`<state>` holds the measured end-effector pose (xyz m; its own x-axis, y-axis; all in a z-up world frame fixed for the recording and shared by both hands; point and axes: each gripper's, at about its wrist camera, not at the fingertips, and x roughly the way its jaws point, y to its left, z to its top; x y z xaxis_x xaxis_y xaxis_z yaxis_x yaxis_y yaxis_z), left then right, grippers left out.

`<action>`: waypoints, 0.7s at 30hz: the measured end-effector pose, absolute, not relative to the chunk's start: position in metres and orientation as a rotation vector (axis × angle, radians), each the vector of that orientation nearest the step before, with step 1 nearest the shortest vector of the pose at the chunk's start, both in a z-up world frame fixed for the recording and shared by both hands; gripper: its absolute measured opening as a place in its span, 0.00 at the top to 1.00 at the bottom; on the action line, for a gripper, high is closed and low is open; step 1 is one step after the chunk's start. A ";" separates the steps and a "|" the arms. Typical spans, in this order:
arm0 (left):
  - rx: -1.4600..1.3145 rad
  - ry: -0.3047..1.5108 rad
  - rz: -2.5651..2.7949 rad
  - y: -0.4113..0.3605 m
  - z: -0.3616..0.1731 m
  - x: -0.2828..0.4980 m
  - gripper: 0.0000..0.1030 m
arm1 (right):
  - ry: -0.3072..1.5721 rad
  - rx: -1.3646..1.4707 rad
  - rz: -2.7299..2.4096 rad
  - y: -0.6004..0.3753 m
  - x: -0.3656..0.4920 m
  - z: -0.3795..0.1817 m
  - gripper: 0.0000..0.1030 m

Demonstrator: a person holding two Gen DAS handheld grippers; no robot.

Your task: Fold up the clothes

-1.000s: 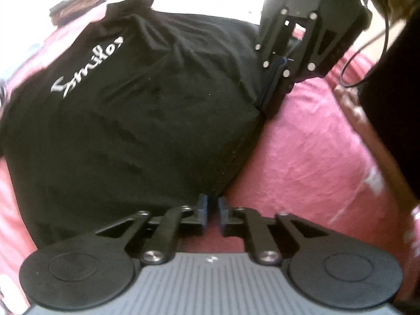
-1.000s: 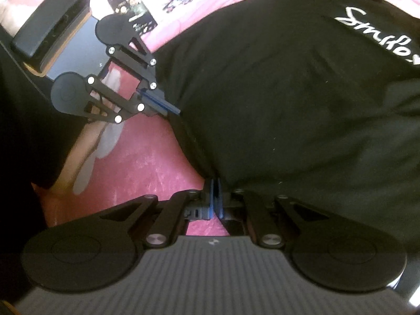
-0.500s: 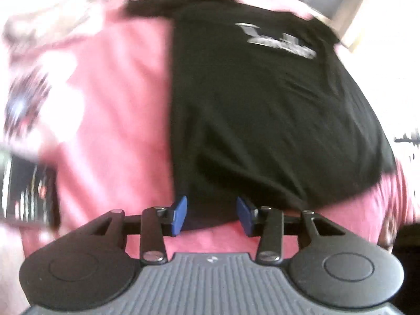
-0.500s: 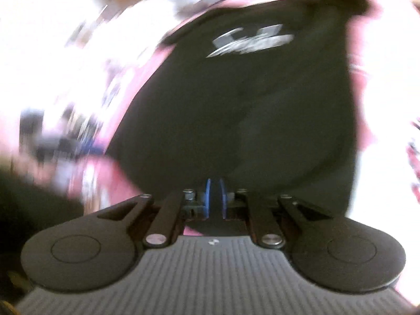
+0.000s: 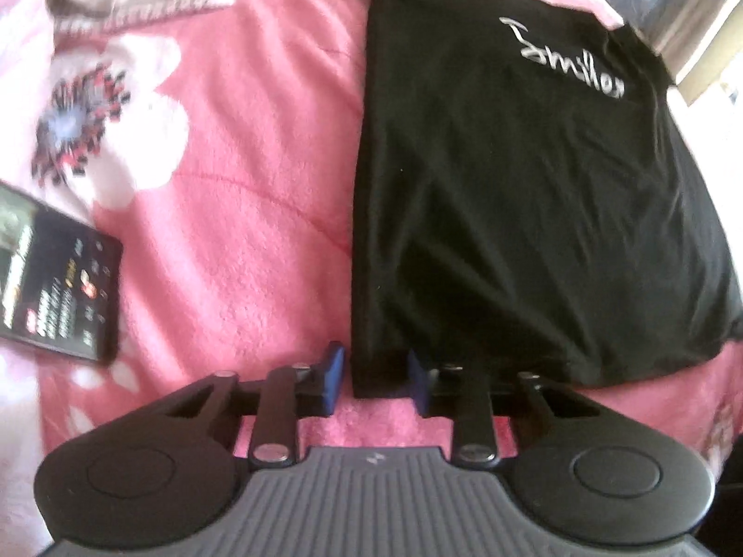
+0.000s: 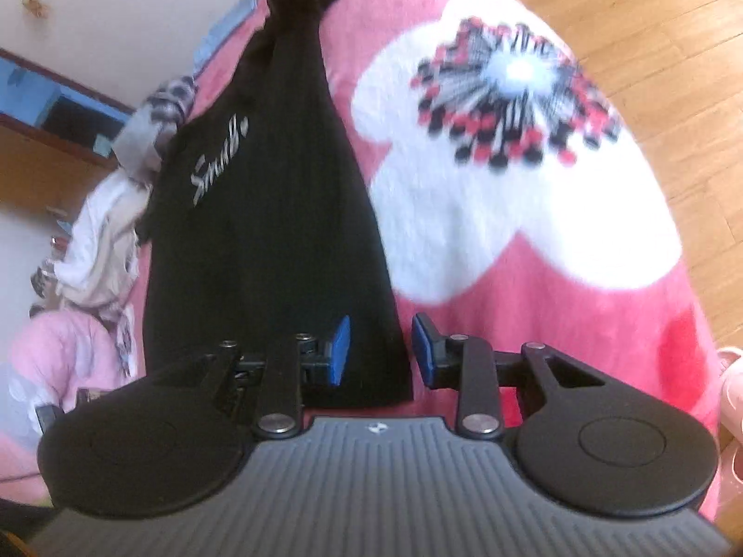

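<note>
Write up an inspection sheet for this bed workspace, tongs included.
Surface: pink blanket with white flower print.
Job's things: black T-shirt, side folded in, white lettering showing, lying flat.
Clutter: dark printed box left of the shirt; pale clothes pile beside it in the right wrist view.
Tongs: left tongs open astride the shirt's near corner, having just been closing; right tongs open over its other near corner, having just been opening.
Cables: nothing seen.
Surroundings: wooden floor, white wall.
</note>
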<state>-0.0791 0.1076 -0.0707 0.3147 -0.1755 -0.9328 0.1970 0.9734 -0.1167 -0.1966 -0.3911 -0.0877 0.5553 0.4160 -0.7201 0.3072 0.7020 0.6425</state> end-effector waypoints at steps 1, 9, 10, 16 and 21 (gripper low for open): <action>0.051 1.218 -0.244 0.104 -0.070 -0.081 0.89 | 1.018 0.810 0.074 -0.387 -0.199 -0.090 0.76; 0.121 1.188 -0.217 0.103 -0.050 -0.085 0.95 | 0.968 0.770 0.058 -0.382 -0.212 -0.061 0.96; 0.125 1.196 -0.218 0.104 -0.049 -0.084 0.95 | 0.975 0.757 0.054 -0.383 -0.213 -0.056 0.96; 0.197 1.237 -0.229 0.096 -0.066 -0.080 0.95 | 1.054 0.642 0.008 -0.383 -0.213 -0.055 0.96; 0.295 1.212 -0.278 0.091 -0.068 -0.086 0.91 | 1.088 0.557 -0.031 -0.377 -0.210 -0.073 0.94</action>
<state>-0.0859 0.0909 -0.0678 0.3268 -0.0525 -0.9436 0.3635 0.9286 0.0742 -0.2101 -0.3769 -0.0735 0.4779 0.2430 -0.8441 0.2914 0.8627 0.4133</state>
